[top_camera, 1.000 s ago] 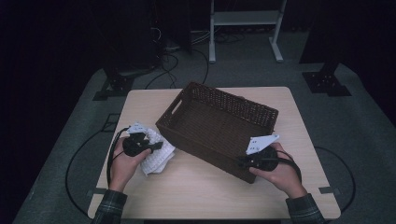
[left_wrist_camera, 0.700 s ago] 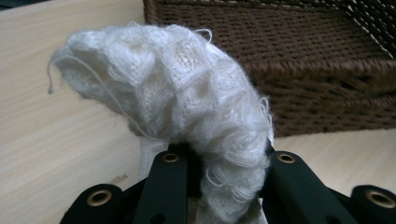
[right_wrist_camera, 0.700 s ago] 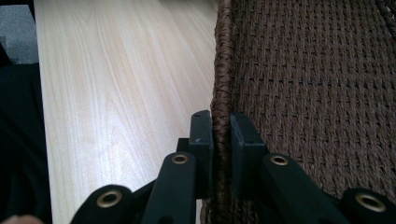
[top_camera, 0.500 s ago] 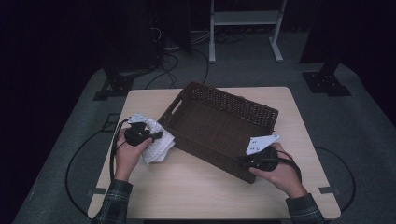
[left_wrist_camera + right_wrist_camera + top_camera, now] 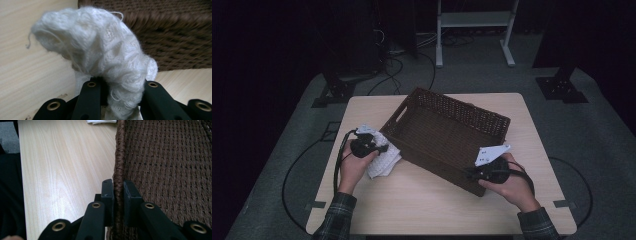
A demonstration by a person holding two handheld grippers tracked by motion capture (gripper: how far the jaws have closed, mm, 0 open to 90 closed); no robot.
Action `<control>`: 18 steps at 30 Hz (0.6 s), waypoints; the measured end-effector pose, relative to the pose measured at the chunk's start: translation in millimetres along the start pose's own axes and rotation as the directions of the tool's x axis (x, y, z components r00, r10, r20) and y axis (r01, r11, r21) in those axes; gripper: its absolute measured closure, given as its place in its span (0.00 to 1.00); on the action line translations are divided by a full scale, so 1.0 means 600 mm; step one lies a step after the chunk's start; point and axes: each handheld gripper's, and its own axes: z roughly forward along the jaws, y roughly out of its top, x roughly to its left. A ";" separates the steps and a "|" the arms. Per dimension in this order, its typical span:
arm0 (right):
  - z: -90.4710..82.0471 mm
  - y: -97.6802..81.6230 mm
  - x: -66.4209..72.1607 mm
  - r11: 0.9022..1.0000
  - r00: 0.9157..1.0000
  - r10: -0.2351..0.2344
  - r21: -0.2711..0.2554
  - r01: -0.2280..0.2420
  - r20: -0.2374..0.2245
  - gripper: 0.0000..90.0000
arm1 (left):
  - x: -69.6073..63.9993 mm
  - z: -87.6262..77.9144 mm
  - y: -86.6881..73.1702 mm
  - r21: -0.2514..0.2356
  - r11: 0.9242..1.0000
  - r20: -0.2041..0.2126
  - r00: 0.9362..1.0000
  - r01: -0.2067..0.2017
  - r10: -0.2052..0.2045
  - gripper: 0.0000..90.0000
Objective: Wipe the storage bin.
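High view: 1 wicker basket (image 5: 447, 137), 1 white knit cloth (image 5: 383, 159) touching its left end, 2 grippers. Left gripper (image 5: 382, 148) holds the cloth; right gripper (image 5: 471, 174) sits at the basket's near corner.

Left gripper view: jaws clamp the cloth (image 5: 100, 57), basket wall (image 5: 175, 37) just behind.

Right gripper view: jaws pinch the basket rim (image 5: 119, 170).

Dark lab: cables (image 5: 397, 55), stand bases (image 5: 562, 90)
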 end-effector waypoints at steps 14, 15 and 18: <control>0.000 -0.001 0.000 1.000 1.000 -0.004 -0.003 0.004 -0.001 0.89 | -0.004 0.044 -0.019 0.099 0.995 0.009 1.000 -0.012 0.011 0.84; 0.000 -0.001 0.000 1.000 1.000 -0.004 -0.003 0.004 -0.001 0.89 | -0.006 0.047 -0.020 0.107 0.994 0.008 1.000 -0.017 0.017 0.84; 0.000 -0.001 -0.001 1.000 1.000 -0.004 -0.004 0.004 -0.002 0.89 | -0.010 0.055 -0.023 0.126 0.992 0.004 1.000 -0.019 0.019 0.84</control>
